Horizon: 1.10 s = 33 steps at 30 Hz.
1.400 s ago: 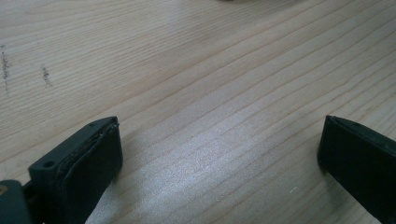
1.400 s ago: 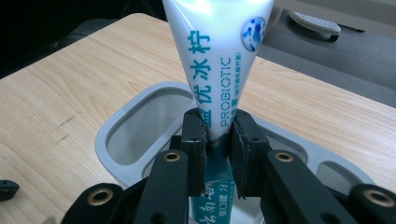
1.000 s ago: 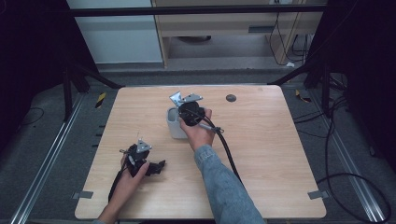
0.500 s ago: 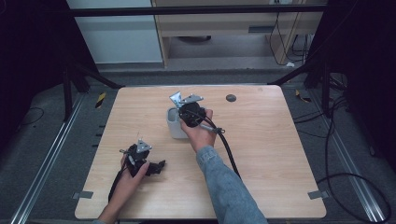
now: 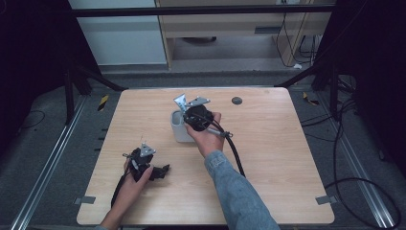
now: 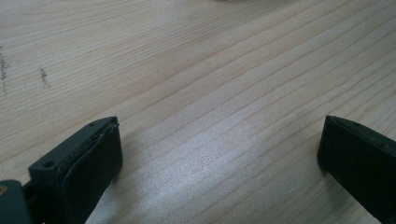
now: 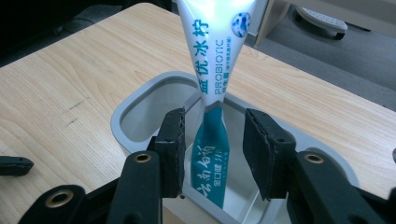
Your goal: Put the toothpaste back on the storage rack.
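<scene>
On the table [image 5: 287, 158] stands one grey cup [image 7: 140, 107] with one toothpaste tube [image 7: 212, 154] upright inside. The right gripper [image 7: 212, 154] has its jaws spread beside the tube, seemingly not touching it; the tube could tip over. The left gripper [image 6: 219, 163] rests spread wide.

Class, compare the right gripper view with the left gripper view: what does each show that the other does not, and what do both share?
Right gripper view: a toothpaste tube stands tilted in a grey holder, its lower end down inside. The right gripper has its jaws open on either side of the tube, not touching it. Floor and furniture lie beyond the table edge.

Left gripper view: the left gripper has its jaws spread wide over bare wood, with nothing between them.

Both: the light wooden table and a pair of black open jaws.
</scene>
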Tool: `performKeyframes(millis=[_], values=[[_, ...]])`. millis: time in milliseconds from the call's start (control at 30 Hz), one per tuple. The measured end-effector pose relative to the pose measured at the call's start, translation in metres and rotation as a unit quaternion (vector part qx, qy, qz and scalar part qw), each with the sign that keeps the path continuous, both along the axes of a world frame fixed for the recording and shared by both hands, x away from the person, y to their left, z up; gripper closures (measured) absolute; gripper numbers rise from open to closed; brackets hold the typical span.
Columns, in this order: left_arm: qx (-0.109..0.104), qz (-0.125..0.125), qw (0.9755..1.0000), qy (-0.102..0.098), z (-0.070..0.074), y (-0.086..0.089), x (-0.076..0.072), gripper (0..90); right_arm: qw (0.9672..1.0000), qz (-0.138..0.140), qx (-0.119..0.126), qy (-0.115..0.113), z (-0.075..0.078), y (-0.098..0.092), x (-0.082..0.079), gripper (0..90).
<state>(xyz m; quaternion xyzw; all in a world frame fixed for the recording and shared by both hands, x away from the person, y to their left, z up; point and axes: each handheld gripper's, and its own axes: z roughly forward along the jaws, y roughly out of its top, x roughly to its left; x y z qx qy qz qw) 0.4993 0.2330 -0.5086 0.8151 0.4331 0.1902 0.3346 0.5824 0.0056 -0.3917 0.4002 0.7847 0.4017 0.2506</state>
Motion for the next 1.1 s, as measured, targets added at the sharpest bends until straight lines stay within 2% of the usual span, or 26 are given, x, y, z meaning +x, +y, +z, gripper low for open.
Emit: performKeyframes(millis=[167, 367, 467, 500, 567, 700, 933, 1000, 1033, 1067, 1100], values=[[0.0, 0.0, 1.0, 0.0, 0.0, 0.0, 0.0, 0.0, 1.0, 0.002, -0.004, -0.001, 0.002, -0.003, -0.001, 56.5], [0.0, 0.0, 1.0, 0.0, 0.0, 0.0, 0.0, 0.0, 0.9999, 0.008, -0.006, 0.01, 0.005, -0.005, -0.003, 45.5], [0.0, 0.0, 1.0, 0.0, 0.0, 0.0, 0.0, 0.0, 0.9999, 0.004, -0.006, 0.008, 0.006, -0.007, -0.004, 37.1], [0.0, 0.0, 1.0, 0.0, 0.0, 0.0, 0.0, 0.0, 0.9999, 0.004, -0.006, 0.008, 0.006, -0.007, -0.004, 37.1], [0.0, 0.0, 1.0, 0.0, 0.0, 0.0, 0.0, 0.0, 0.9999, 0.001, 0.002, 0.011, 0.008, -0.009, -0.006, 31.0], [0.0, 0.0, 1.0, 0.0, 0.0, 0.0, 0.0, 0.0, 1.0, 0.001, -0.004, 0.009, 0.011, -0.012, -0.008, 24.4], [0.0, 0.0, 1.0, 0.0, 0.0, 0.0, 0.0, 0.0, 0.9997, -0.015, 0.001, 0.021, 0.011, -0.023, -0.006, 12.0], [0.0, 0.0, 1.0, 0.0, 0.0, 0.0, 0.0, 0.0, 0.9995, -0.02, -0.017, 0.018, 0.011, -0.025, -0.006, 8.9], [0.0, 0.0, 1.0, 0.0, 0.0, 0.0, 0.0, 0.0, 0.9995, -0.02, -0.017, 0.018, 0.011, -0.025, -0.006, 8.9], [0.0, 0.0, 1.0, 0.0, 0.0, 0.0, 0.0, 0.0, 0.9988, -0.024, -0.044, 0.002, 0.011, -0.026, -0.008, 8.3], [0.001, -0.001, 1.0, 0.0, 0.0, 0.0, 0.0, 0.0, 0.9985, -0.025, -0.048, -0.002, 0.011, -0.027, -0.009, 7.7]])
